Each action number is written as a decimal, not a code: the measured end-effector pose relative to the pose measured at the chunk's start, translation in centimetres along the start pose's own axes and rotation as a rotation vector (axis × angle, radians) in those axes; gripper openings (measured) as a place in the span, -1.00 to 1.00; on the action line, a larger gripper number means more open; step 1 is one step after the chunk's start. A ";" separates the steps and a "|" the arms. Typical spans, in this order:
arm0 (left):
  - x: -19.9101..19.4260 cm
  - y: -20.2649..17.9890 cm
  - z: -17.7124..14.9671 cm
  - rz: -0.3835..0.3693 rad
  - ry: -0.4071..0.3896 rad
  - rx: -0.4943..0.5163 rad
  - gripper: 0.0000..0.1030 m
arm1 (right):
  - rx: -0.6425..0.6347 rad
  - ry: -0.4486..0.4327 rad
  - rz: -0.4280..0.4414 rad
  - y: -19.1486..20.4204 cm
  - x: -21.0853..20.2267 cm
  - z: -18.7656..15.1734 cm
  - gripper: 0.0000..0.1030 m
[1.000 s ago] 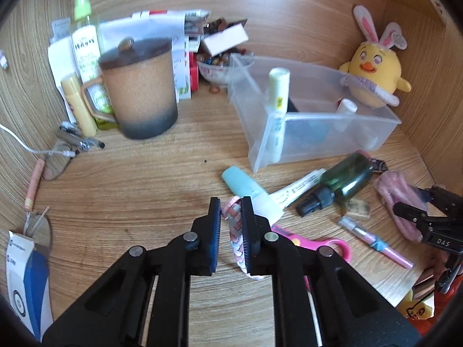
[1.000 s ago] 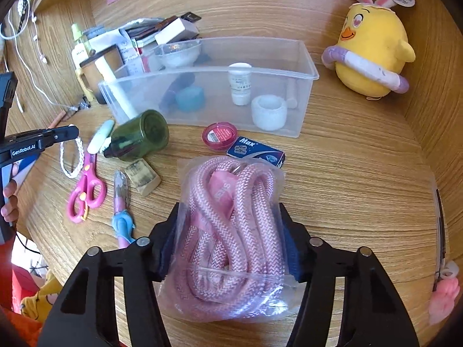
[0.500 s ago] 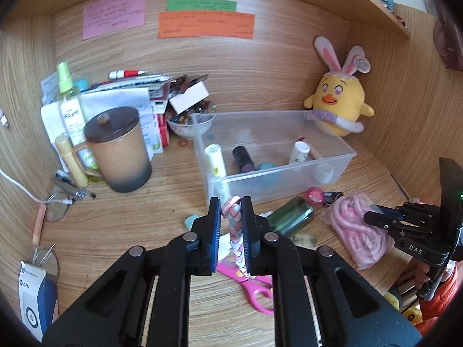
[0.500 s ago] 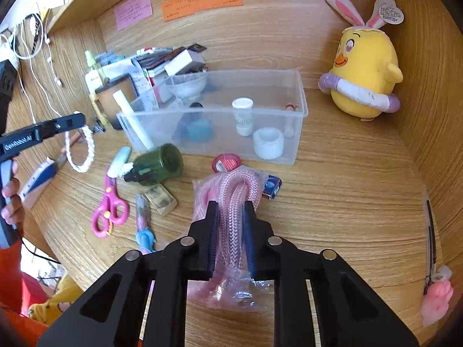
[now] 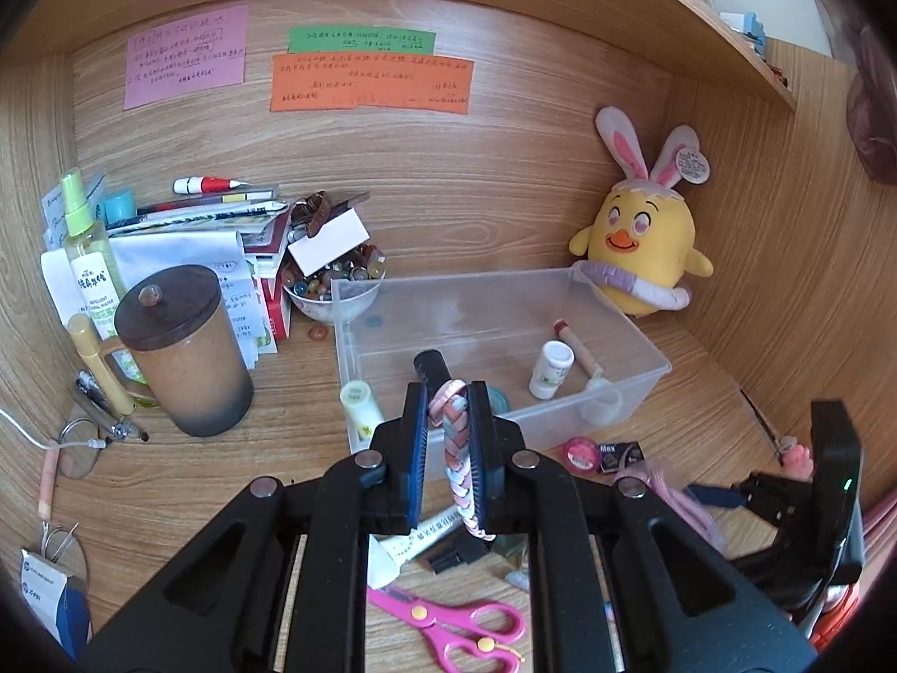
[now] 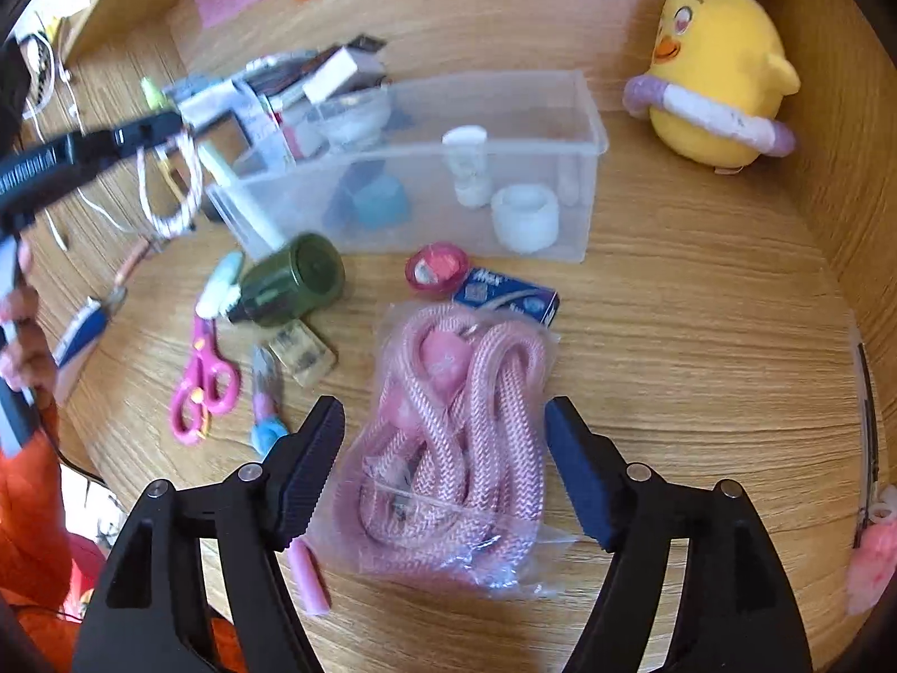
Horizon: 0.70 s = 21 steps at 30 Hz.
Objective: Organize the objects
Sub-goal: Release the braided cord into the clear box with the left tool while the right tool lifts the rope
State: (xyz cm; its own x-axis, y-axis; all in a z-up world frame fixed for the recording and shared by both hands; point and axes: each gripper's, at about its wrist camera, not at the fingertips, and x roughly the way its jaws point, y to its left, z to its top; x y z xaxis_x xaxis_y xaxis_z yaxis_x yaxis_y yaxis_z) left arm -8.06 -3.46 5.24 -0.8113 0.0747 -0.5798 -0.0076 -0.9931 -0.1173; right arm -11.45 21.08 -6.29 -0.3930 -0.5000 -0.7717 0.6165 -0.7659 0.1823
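- The left gripper (image 5: 445, 437) has its fingers clamped on a braided bracelet (image 5: 457, 454); the pink, white and grey braid runs lengthwise between the pads, its looped end pointing forward past the tips.
- From the right wrist camera the same bracelet (image 6: 168, 190) hangs as an open loop from the left fingers, raised off the tabletop (image 6: 701, 336), left of the clear plastic bin (image 6: 583, 129).
- The right gripper (image 6: 445, 443) has fingers wide apart, just opened, with a bagged pink rope (image 6: 454, 437) between them; neither pad presses it.
- The bag lies flat on the tabletop, its long axis running away from the camera toward the bin.
- Just beyond the bag sit a small blue box (image 6: 507, 294) and a round pink tin (image 6: 437, 269).
- To the left lie a dark green bottle (image 6: 291, 283) on its side and pink scissors (image 6: 202, 376).
- A yellow chick plush (image 6: 717, 67) stands in the far right corner.
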 end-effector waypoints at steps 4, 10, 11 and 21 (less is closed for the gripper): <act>0.4 0.1 0.9 0.008 -0.019 -0.013 -0.75 | -0.079 0.018 -0.074 1.4 1.3 -0.2 0.58; 1.8 -0.2 2.0 0.031 -0.025 -0.013 -0.75 | -0.149 -0.023 -0.124 2.2 1.4 -0.9 0.26; 2.2 -0.2 2.2 0.032 -0.020 -0.015 -0.75 | -0.143 -0.022 -0.119 2.0 1.4 -0.9 0.23; 6.3 0.3 3.0 0.065 0.013 -0.054 -0.75 | -0.075 -0.104 -0.096 0.0 -2.1 -0.5 0.09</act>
State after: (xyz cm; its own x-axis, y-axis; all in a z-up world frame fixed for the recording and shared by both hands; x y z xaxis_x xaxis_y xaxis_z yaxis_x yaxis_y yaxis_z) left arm -14.94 -3.55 3.93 -0.8012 0.0114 -0.5983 0.0772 -0.9895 -0.1222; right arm -10.27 22.29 -4.92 -0.5188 -0.4680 -0.7154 0.6203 -0.7819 0.0617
